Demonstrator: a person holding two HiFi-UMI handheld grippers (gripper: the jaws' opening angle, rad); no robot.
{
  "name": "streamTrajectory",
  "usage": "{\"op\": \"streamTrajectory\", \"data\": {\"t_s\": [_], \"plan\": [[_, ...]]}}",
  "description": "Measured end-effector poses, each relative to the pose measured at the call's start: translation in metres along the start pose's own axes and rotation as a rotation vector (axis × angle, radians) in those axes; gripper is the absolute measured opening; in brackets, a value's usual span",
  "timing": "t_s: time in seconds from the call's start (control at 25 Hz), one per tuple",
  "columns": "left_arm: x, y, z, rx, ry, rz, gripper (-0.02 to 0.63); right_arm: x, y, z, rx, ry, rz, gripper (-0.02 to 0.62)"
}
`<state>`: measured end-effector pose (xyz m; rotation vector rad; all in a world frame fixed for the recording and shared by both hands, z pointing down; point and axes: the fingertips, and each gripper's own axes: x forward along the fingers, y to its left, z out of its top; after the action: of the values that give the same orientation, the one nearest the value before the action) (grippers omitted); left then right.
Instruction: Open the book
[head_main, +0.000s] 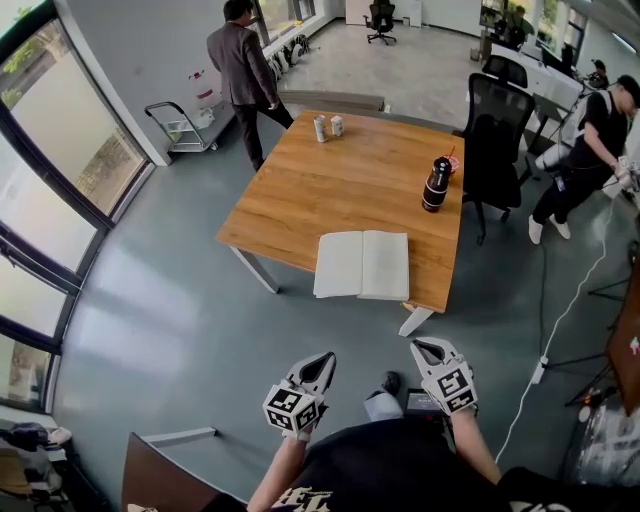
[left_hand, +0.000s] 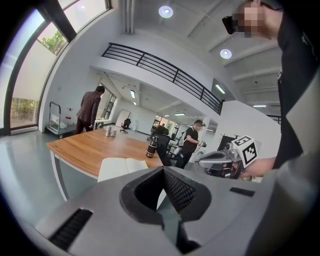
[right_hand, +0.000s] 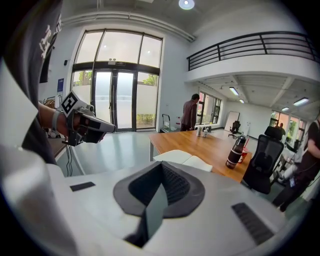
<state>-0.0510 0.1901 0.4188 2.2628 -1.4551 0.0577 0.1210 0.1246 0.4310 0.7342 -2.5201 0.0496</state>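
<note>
Left jaws: your left gripper (head_main: 322, 360) is clenched tip to tip with nothing in it, held close to your body.
Right jaws: same on your right gripper (head_main: 428, 348). It's pressed shut and empty, level with the left one.
Book: the book (head_main: 362, 265) sits straight ahead of both jaws and well beyond them, between their two lines of aim, on the near edge of the desk (head_main: 340, 180).
Spread: it looks open already, two pale pages lying flat either side of the spine, so there may be little left for you to do.
Weight: I'd judge it light to middling. One pair of jaws should cope with a page or a cover.
Stiffness: the pages will be soft and floppy and will crease or tear under a hard pinch. The covers underneath should be stiffer.
Slip: on that smooth wood the whole book could skate away from your jaws if you push instead of lifting.
Where to grip: go for the outer edge of a page, on the side nearest the jaws you use. Nip it thinly, and rest the other jaws on the opposite half to steady it.
Neighbours: the dark bottle (head_main: 436, 185) stands beyond the book, off to your right jaws' side and well apart from it. The two cans (head_main: 328, 127) are farther off at the desk's far end.
</note>
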Motion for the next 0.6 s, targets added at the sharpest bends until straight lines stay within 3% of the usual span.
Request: {"op": "streamTrajectory", "data": {"t_s": [0.6], "plan": [[0.080, -0.015, 0.026, 0.023, 0.026, 0.010, 0.005, 0.001, -0.103, -0.004, 0.042, -0.047, -0.045, -0.011]]}}
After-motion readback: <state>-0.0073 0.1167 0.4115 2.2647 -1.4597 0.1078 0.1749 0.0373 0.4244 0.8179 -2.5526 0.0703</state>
